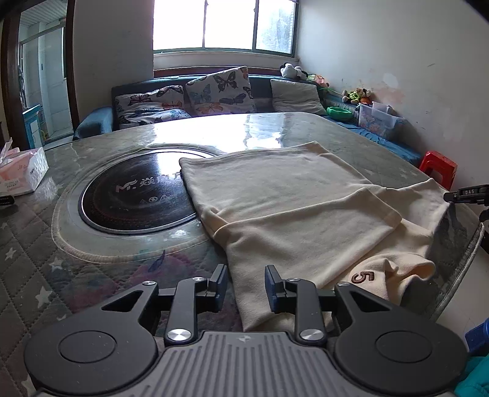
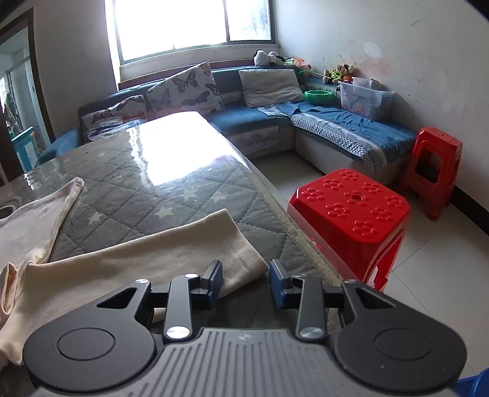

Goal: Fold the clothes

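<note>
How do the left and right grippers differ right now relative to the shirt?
The left gripper sits at the cream shirt's near-left edge, cloth showing between its fingers; the right gripper sits at the sleeve corner by the table edge, mostly table cover in its gap. The left looks toward the round cooktop; the right toward the red stool. Both are open and grip nothing.

Blown-out window (image 1: 224, 24) daylight, table (image 2: 171, 143) glare (fisheye-bent edges, dark corners).
</note>
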A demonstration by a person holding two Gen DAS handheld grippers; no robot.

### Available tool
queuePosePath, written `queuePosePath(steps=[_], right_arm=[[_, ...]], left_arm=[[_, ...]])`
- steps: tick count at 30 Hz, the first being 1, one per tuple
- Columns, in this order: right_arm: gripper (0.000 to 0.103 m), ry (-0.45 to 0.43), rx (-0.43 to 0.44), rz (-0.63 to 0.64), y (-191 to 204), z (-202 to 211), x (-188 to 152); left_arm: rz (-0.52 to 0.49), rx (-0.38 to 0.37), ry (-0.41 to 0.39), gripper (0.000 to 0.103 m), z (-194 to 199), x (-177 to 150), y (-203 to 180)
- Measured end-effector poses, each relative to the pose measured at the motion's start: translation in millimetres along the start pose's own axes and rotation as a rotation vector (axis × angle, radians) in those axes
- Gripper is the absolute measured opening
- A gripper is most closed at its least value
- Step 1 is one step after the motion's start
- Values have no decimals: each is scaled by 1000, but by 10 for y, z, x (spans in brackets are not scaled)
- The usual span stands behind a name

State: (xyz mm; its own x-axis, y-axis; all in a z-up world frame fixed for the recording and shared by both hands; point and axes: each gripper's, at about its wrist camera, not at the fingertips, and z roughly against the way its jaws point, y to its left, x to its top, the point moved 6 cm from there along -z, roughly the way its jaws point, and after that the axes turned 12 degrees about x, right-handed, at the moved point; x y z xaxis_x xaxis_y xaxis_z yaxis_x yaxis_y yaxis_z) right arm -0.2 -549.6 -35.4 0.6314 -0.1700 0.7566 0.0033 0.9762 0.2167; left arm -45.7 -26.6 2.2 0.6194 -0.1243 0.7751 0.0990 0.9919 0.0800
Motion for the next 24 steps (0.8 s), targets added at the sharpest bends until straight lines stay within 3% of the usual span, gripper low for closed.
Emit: queuePosePath(steps=[2, 4, 8, 13, 24], right_arm=[[17, -7, 2, -1, -7, -5, 10], [10, -17, 9, -17, -20, 10, 28], [8, -57, 36, -1, 69, 143, 144], [8, -116, 141, 82, 455, 419, 411], [3, -136, 487, 371, 1957, 732, 732]], left_arm=[[2, 0, -2, 30, -3, 21, -22], [7, -1, -7, 34, 0, 56, -41], [13, -9, -28, 38, 18, 133, -98], [24, -18, -39, 46, 12, 167, -142], [106, 10, -45, 53, 100, 34, 84]])
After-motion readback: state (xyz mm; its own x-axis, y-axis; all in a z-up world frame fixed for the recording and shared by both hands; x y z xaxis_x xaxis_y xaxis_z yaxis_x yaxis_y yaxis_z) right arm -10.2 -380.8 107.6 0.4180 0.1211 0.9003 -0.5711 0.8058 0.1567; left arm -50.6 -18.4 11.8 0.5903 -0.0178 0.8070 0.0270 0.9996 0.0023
